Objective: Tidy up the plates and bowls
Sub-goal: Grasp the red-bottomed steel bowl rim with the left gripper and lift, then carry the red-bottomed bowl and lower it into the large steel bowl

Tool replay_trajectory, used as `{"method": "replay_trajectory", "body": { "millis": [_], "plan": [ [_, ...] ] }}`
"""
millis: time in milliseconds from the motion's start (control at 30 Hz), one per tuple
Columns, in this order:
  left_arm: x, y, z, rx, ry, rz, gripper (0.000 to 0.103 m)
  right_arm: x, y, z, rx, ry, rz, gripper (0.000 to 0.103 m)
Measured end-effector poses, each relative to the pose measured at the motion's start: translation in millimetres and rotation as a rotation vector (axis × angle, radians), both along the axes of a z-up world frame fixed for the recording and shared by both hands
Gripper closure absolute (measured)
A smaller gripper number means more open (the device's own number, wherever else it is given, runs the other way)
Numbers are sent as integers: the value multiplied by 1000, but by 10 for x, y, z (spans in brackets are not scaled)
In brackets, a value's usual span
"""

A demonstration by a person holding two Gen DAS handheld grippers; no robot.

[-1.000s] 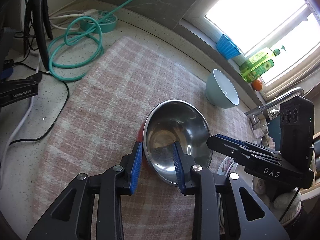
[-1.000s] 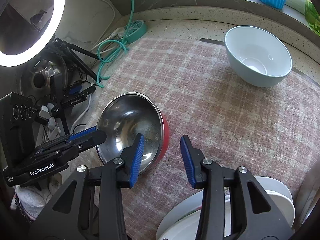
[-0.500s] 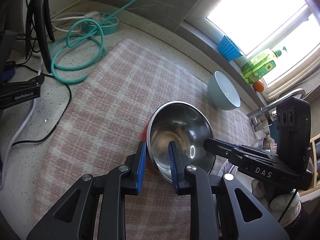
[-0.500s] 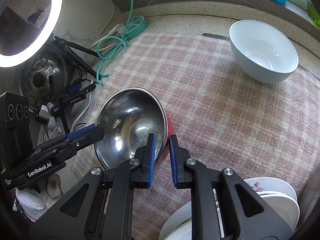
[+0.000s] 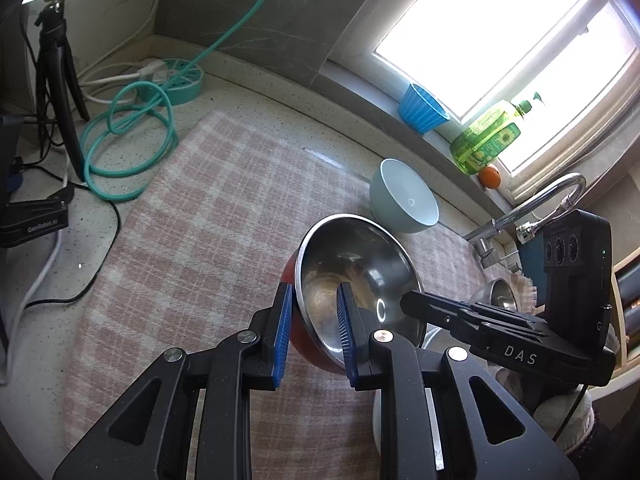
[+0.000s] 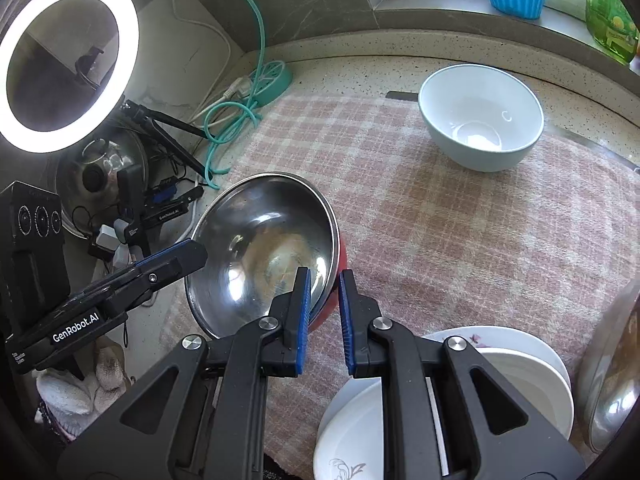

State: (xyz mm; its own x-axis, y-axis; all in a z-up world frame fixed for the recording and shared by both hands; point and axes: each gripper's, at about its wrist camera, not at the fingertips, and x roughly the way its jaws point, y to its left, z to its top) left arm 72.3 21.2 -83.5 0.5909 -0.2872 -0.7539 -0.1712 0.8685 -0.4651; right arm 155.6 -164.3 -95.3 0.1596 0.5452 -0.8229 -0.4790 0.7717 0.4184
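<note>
A steel bowl (image 5: 352, 272) with a red outside hangs tilted just above the pink checked cloth (image 5: 200, 240). My left gripper (image 5: 313, 328) is shut on its near rim, one pad inside and one on the red wall. My right gripper (image 6: 324, 312) is shut on the opposite rim of the same steel bowl (image 6: 260, 248). Each gripper shows in the other's view: the right gripper (image 5: 412, 304) and the left gripper (image 6: 192, 256). A pale blue bowl (image 6: 480, 120) stands upright at the cloth's far side. White plates (image 6: 520, 360) are stacked under the right gripper.
A teal cable (image 5: 128, 148), a power strip (image 5: 176, 80) and a tripod (image 5: 60, 92) crowd the far left corner. A ring light (image 6: 68, 64) and a pot lid (image 6: 100, 176) stand left. On the sill are a blue cup (image 5: 422, 108) and a soap bottle (image 5: 488, 136). A faucet (image 5: 536, 204) is at right.
Both grippers closed onto the steel bowl's rim from opposite sides. The bowl then rose off the cloth and now hangs tilted between them.
</note>
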Motion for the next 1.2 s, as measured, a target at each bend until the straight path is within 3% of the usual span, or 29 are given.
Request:
{"method": "replay_trajectory", "body": {
  "millis": [567,1200],
  "plan": [
    [92,-713,491,1,-120,-101,83,-93,-883,451,43,-60,-75,89],
    [383,-1850,535,2,-124,-248,83,-66,-2131,592,22,-95,-208,89]
  ]
}}
